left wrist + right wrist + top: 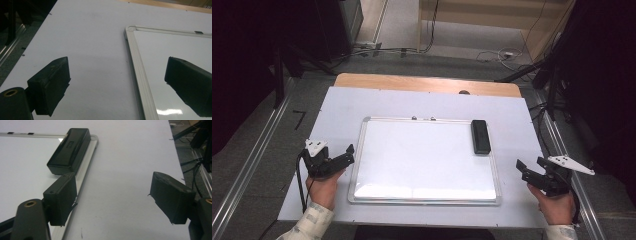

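The black eraser (480, 136) (a glossy oblong block) lies on the whiteboard (422, 160) at its far right corner. Your right gripper (528, 167), jaws spread and empty, hovers nearer you; your left gripper (341, 156), likewise agape, straddles the board's left frame.

Black eraser (480, 136), flat, whiteboard's (422, 197) far-right corner
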{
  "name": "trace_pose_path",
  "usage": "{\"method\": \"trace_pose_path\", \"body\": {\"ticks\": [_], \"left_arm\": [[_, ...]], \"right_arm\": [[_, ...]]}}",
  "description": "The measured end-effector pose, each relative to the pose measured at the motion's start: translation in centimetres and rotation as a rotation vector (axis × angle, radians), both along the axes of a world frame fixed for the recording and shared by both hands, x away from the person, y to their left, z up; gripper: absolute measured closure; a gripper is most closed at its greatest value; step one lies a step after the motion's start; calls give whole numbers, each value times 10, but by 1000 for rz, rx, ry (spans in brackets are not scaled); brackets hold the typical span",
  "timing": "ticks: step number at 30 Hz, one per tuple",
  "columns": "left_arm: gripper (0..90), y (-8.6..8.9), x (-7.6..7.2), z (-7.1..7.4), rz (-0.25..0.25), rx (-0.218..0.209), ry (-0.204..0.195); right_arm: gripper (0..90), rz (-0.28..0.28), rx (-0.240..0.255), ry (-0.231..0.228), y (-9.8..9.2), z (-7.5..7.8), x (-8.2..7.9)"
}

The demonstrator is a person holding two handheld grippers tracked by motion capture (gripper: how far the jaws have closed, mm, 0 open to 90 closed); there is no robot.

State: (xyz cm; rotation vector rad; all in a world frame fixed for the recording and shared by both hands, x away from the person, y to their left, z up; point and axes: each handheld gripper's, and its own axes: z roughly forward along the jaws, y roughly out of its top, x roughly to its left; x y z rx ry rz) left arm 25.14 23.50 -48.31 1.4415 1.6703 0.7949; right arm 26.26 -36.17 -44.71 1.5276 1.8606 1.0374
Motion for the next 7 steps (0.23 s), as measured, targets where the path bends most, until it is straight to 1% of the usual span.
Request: {"method": "trace_pose_path", "body": {"ticks": [4,7], "left_arm": [[66,0,0,0,1,-1,-1],[66,0,0,1,0,-5,-6]], "right_arm": [[201,-32,-5,2,-10,-1,-2],[195,-72,-6,17,-20,-7,-1]]}}
